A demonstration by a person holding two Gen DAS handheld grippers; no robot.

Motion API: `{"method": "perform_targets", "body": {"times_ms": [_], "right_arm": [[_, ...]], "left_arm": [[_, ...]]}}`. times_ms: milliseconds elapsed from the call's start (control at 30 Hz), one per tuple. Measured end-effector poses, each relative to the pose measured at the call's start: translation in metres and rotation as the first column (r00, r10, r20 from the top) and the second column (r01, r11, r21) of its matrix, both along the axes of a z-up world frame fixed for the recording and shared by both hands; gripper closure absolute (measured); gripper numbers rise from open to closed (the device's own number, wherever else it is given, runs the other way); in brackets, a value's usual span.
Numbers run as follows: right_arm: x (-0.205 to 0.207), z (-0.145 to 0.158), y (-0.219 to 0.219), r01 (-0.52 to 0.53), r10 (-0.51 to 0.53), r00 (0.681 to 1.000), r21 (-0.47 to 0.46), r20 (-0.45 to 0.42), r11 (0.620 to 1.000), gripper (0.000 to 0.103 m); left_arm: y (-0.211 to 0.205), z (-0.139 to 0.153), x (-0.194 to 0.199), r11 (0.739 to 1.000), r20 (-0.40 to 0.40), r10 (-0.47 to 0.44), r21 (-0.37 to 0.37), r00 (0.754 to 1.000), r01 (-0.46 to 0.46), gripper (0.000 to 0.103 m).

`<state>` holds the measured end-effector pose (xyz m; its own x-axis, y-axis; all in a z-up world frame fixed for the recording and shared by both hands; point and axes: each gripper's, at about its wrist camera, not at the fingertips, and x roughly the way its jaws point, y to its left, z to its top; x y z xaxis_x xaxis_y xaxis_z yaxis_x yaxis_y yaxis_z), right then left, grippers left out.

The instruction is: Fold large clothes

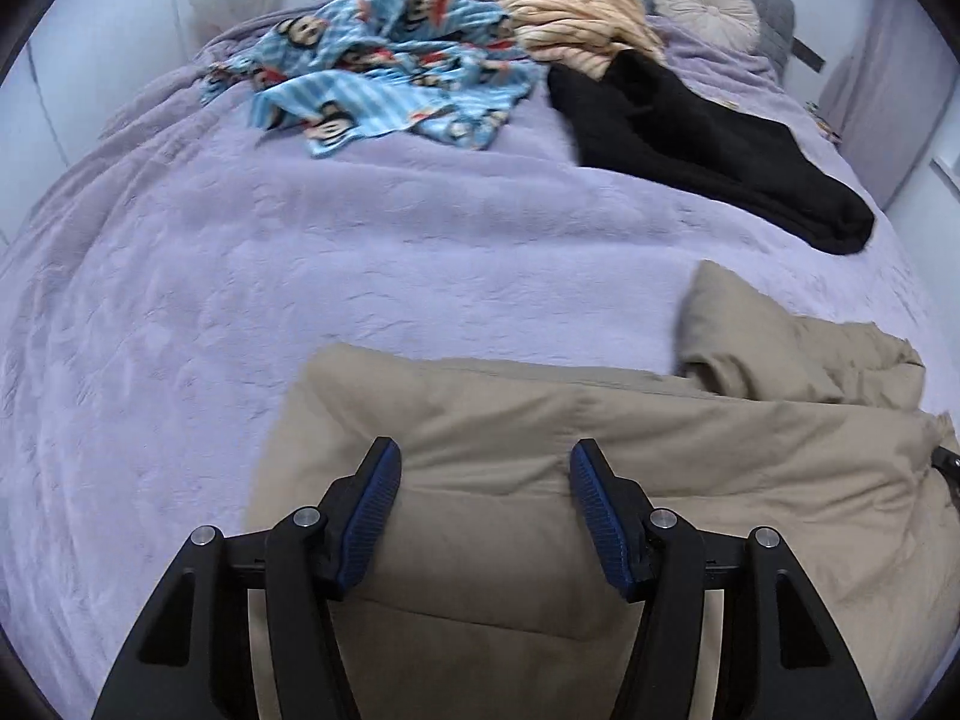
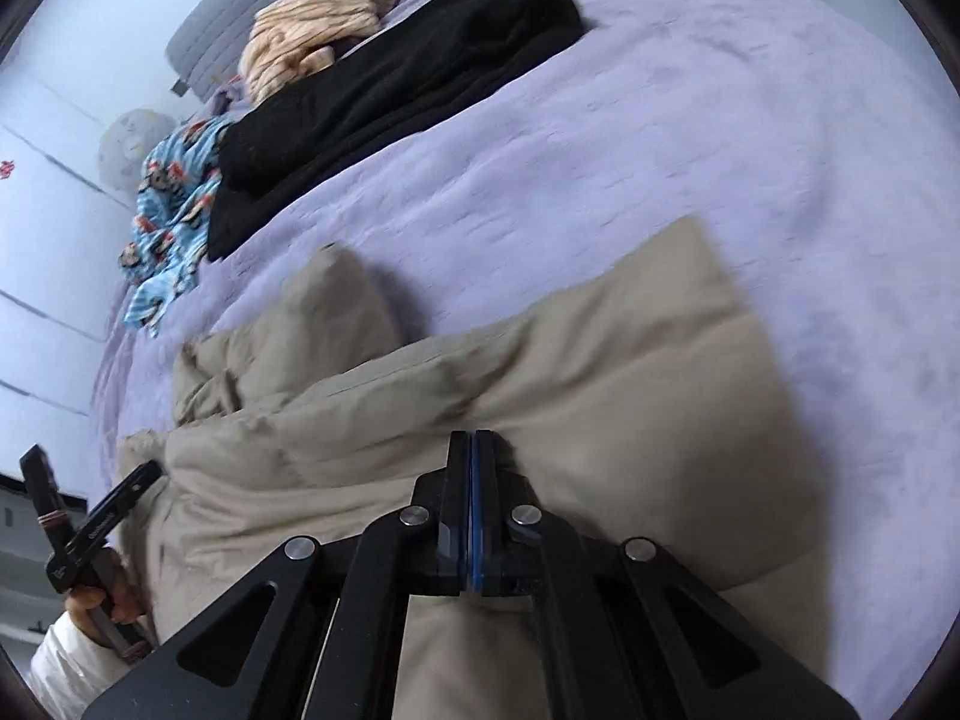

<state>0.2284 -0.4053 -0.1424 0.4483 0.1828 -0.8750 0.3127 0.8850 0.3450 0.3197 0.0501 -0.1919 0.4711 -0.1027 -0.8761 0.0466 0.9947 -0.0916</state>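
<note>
Four garments point(image 1: 600, 480) on lilac-covered bed point(image 1: 240, 300)

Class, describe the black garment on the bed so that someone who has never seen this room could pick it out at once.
Start from the bed with the lilac cover and look toward its headboard end. A heap of clothes lies there, and the black garment stretches out from under the peach striped one, beside the blue cartoon-print fabric. It is the only plain dark piece there.

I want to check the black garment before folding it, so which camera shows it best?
The right wrist view: the black garment lies large and nearly whole there. The left wrist view shows it smaller, off to the right.
</note>
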Motion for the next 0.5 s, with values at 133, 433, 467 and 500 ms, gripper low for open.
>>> {"method": "perform_targets", "body": {"times_ms": [133,433,467,500], "right_arm": [[-0.008,-0.021,-0.040,0.110,-0.109,0.994,0.034,-0.028,0.993,0.103],[0.009,-0.044,-0.042,0.151,-0.149,0.988,0.038,-0.049,0.988,0.103],[0.007,-0.039,-0.041,0.158,-0.156,0.986,0.031,-0.054,0.987,0.103],[0.006,-0.033,-0.037,0.165,-0.163,0.985,0.029,-0.056,0.986,0.099]], "left_arm": [[0.019,-0.029,0.010,0.997,-0.053,0.047,-0.062,0.998,-0.050,0.040],[0.013,-0.029,0.015,0.995,-0.077,0.096,-0.019,0.992,-0.098,0.039],[0.015,-0.021,0.011,0.995,-0.079,0.101,-0.011,0.992,-0.103,0.039],[0.017,-0.012,0.006,0.995,-0.074,0.102,0.000,0.992,-0.102,0.039]]}}
